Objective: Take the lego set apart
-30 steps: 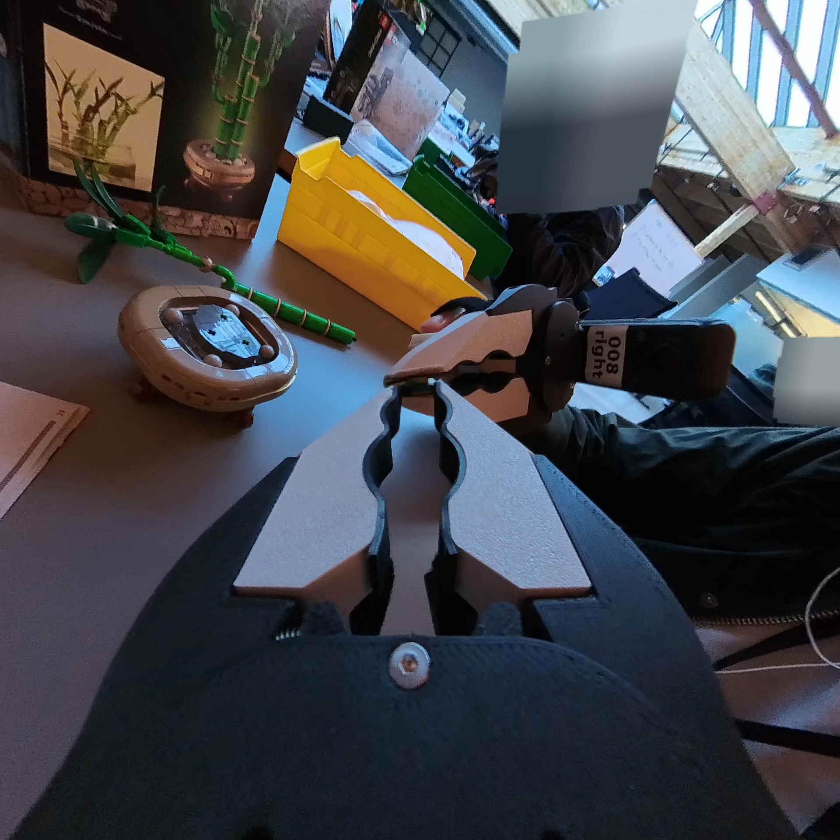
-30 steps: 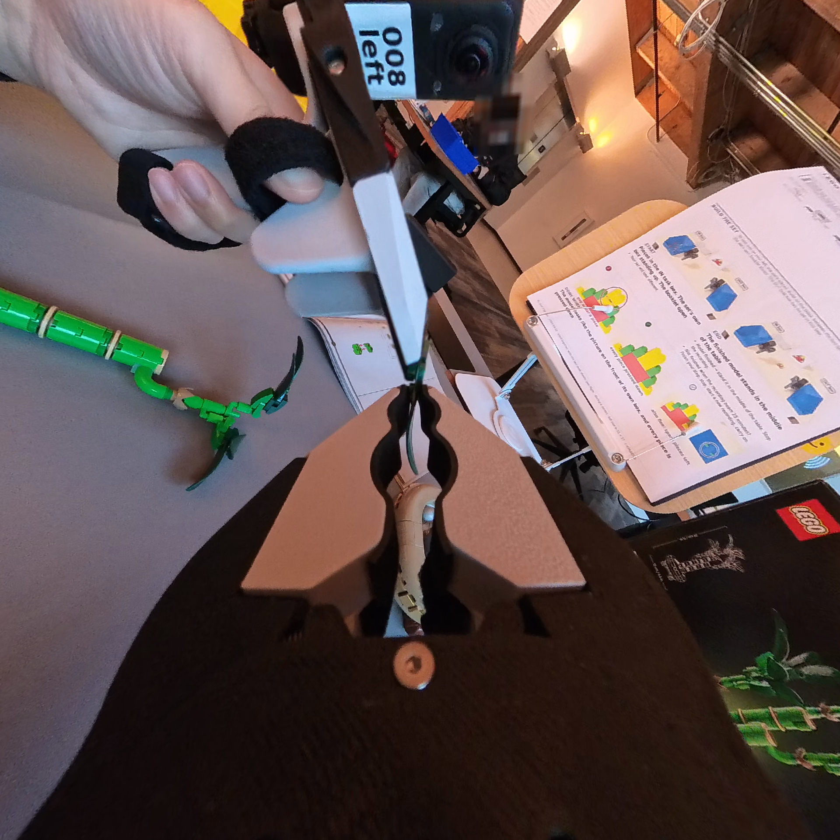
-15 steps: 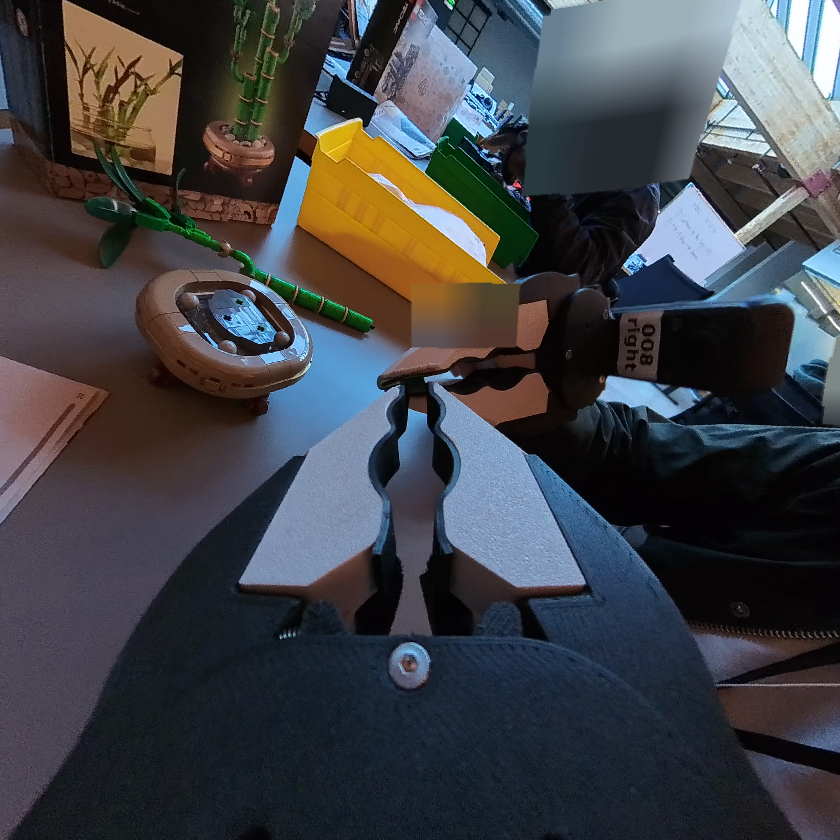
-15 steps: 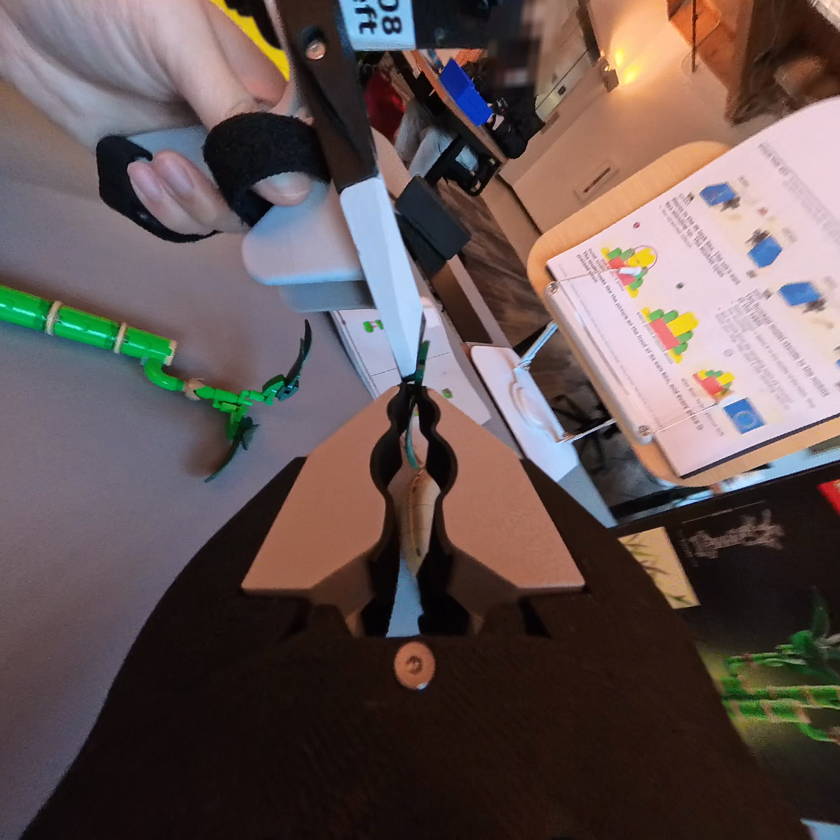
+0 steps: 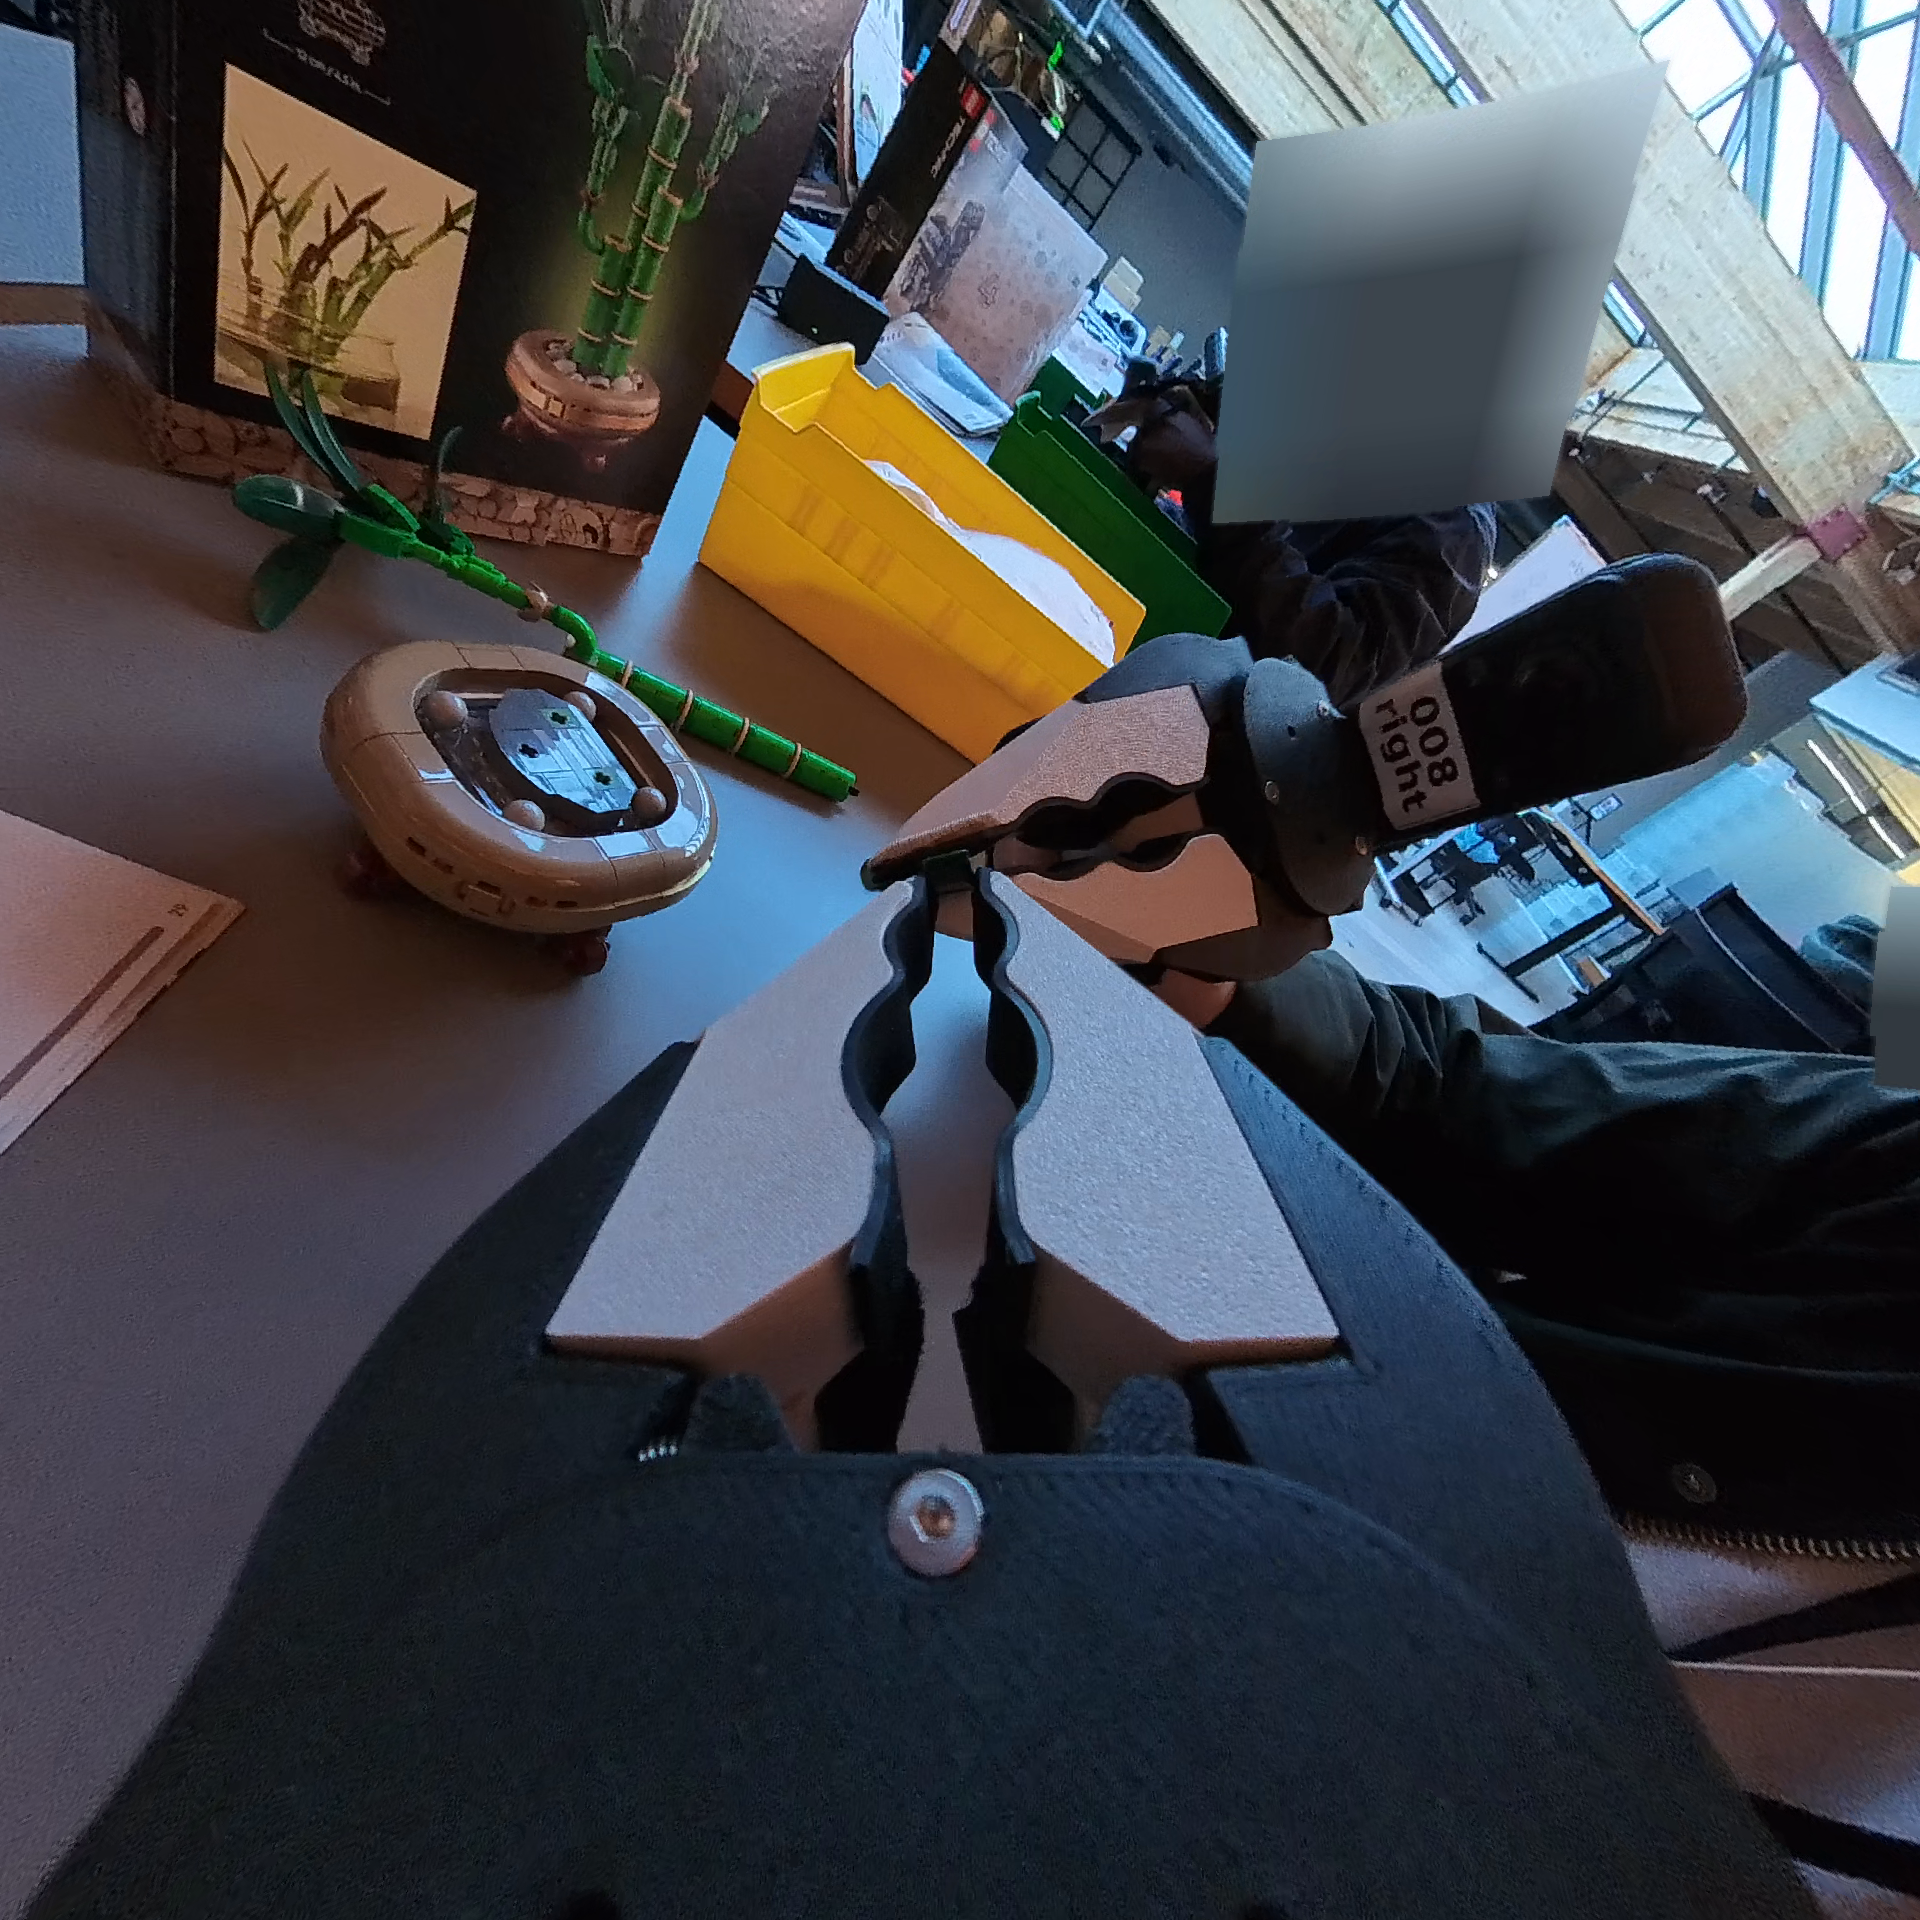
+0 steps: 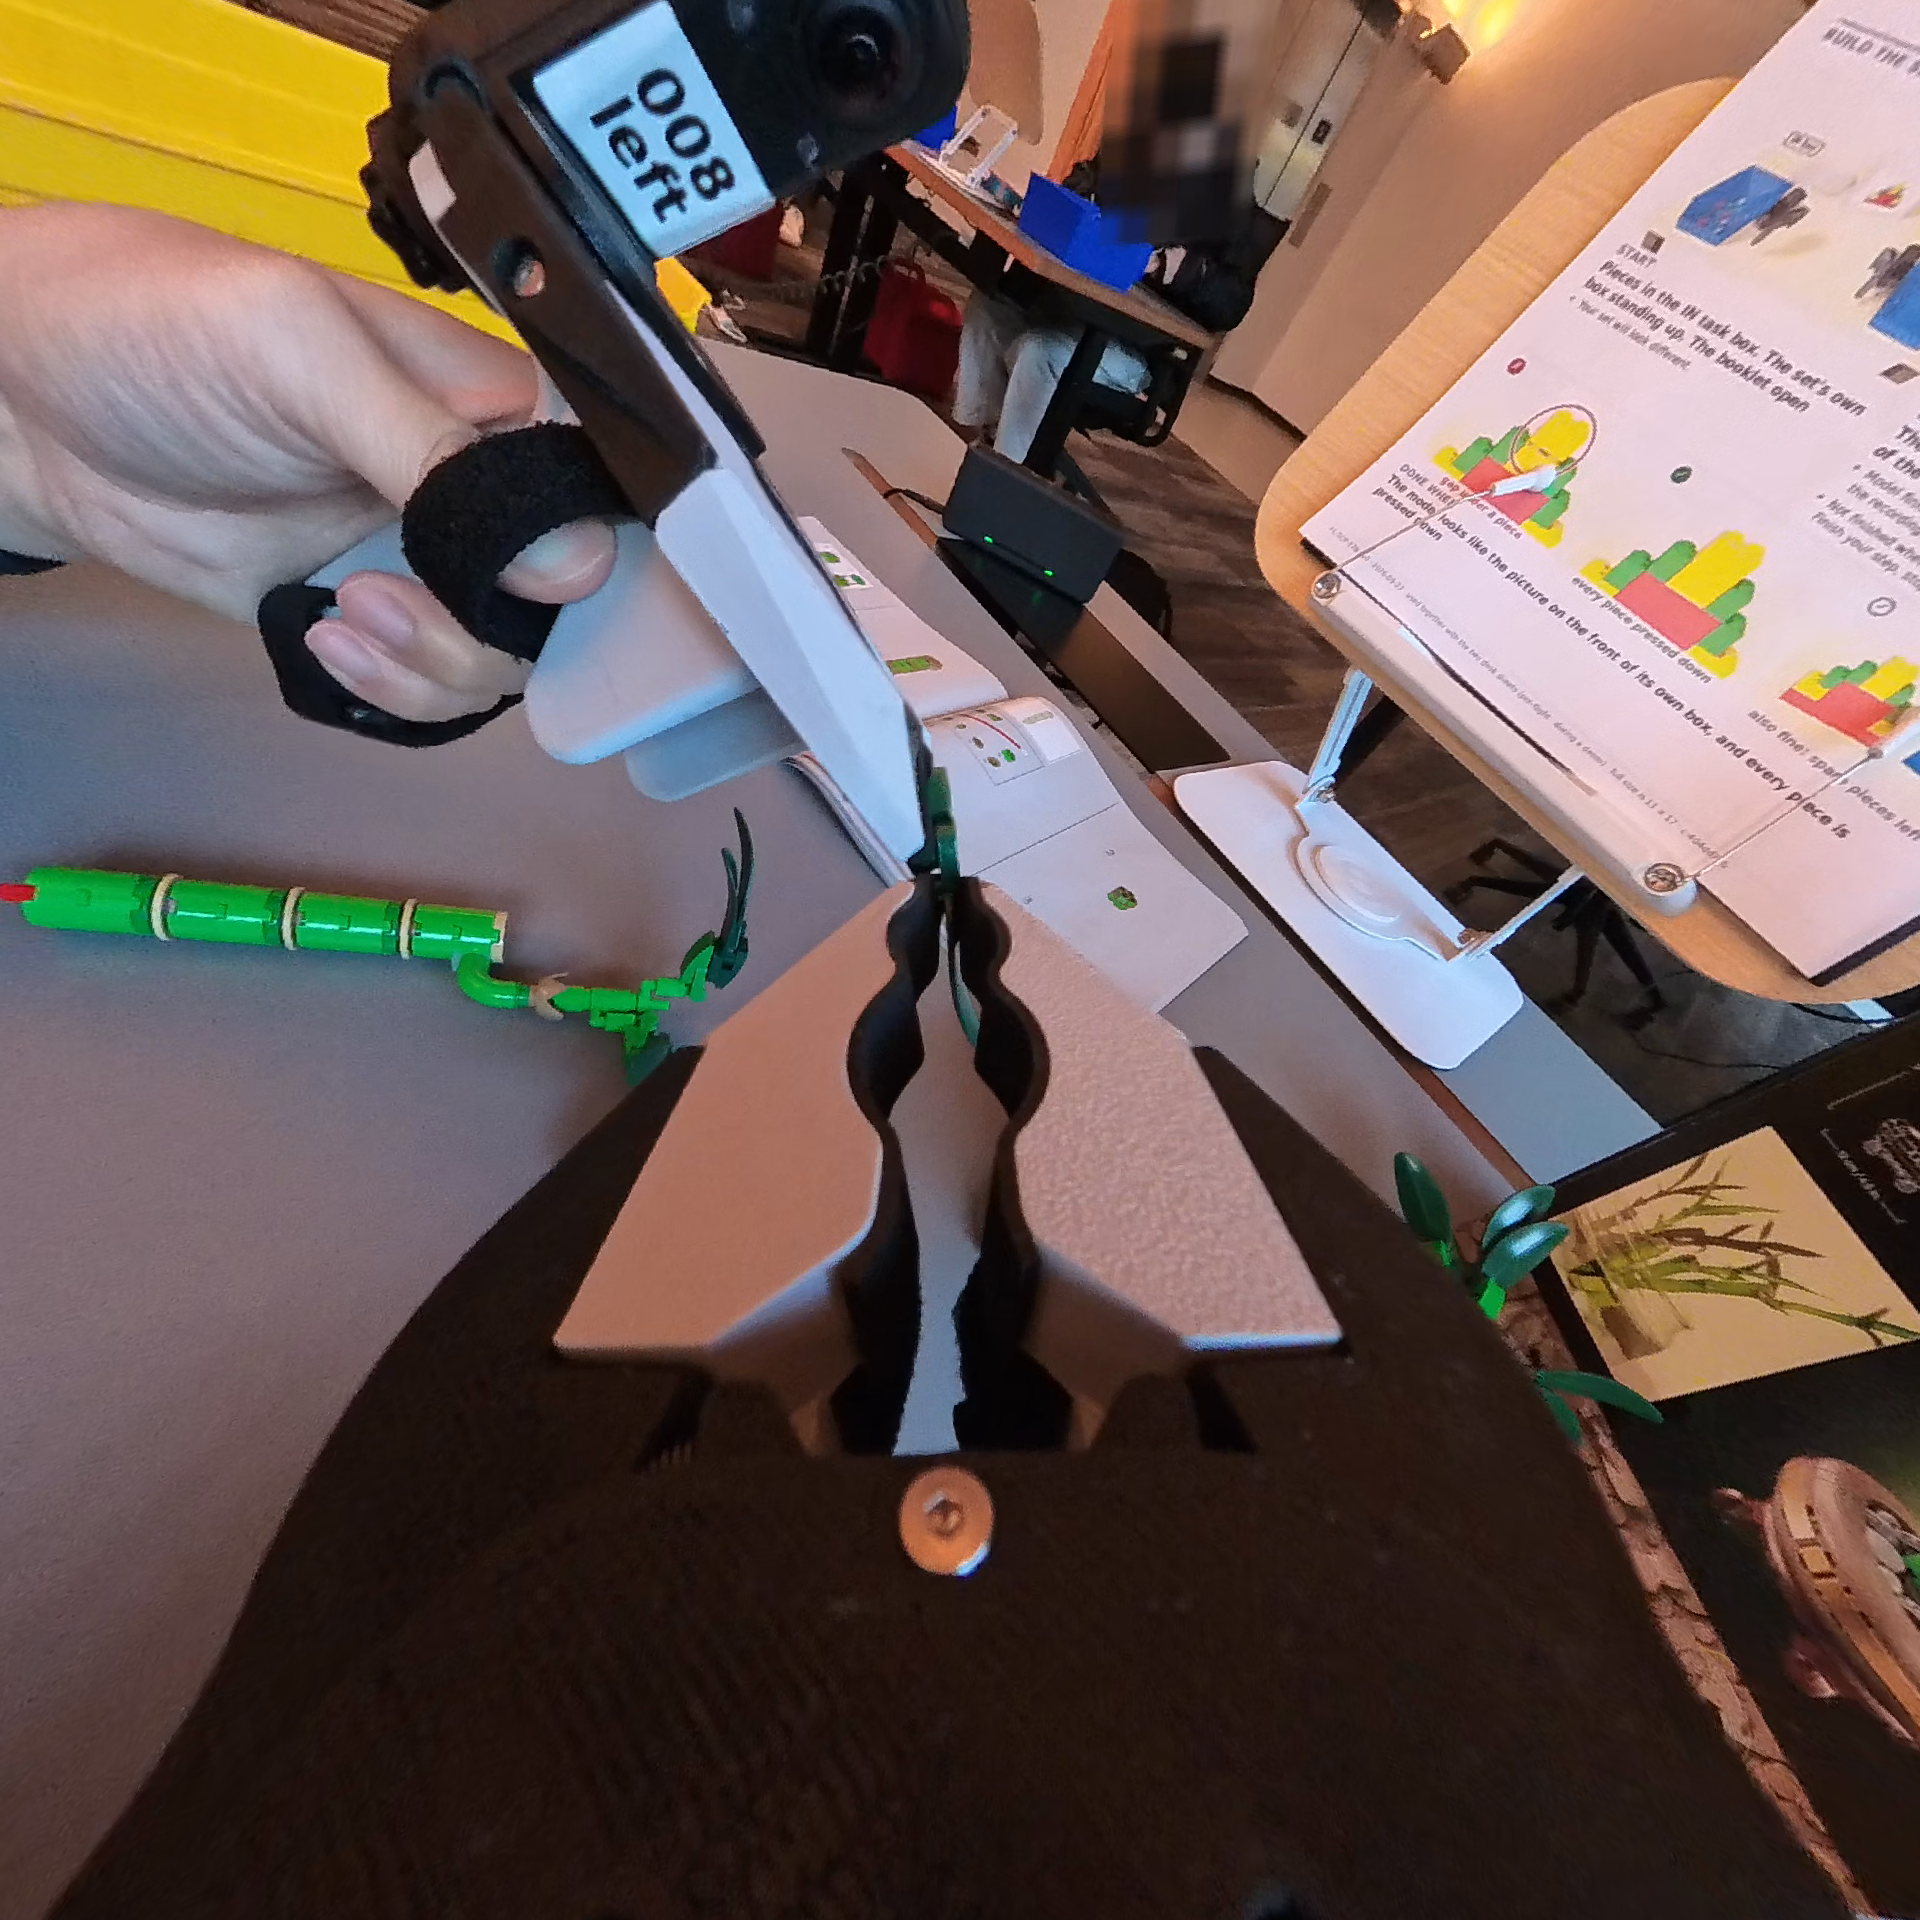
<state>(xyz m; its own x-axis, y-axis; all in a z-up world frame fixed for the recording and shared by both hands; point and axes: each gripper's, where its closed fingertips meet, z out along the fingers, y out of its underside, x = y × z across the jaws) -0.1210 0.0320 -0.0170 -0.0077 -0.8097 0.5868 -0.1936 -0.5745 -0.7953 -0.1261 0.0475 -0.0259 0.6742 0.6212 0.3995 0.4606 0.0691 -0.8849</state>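
Note:
My left gripper (image 5: 948, 896) and my right gripper (image 6: 940, 900) meet tip to tip above the grey table (image 5: 260, 1143). Both are shut on one small green leaf piece (image 6: 941, 821), which also shows in the left wrist view (image 5: 948, 864). A dark green leaf (image 6: 964, 992) hangs back between the right fingers. The right gripper (image 5: 902, 871) crosses in from the right. The left gripper (image 6: 918, 831) comes down from the upper left, held by a hand. A tan pot base (image 5: 520, 790) and a green bamboo stalk (image 5: 727, 727) lie on the table. Another stalk (image 6: 270, 920) lies left.
The set's dark box (image 5: 416, 260) stands at the back, with a yellow bin (image 5: 883, 582) and a green bin (image 5: 1101, 509) beside it. A booklet (image 6: 1039, 810) lies open on the table. An instruction sheet on a white stand (image 6: 1662, 520) is off to the right. A person's dark sleeve (image 5: 1558, 1143) is right. The tips of both grippers are at nearly the same place. From either gripper's tips it is about 20 cm to the stalk (image 6: 270, 920).
Both grippers stay shut on the green piece. The right gripper's handle has tilted upward, and the joined tips have shifted so the right view now looks more towards the stalk and booklet.

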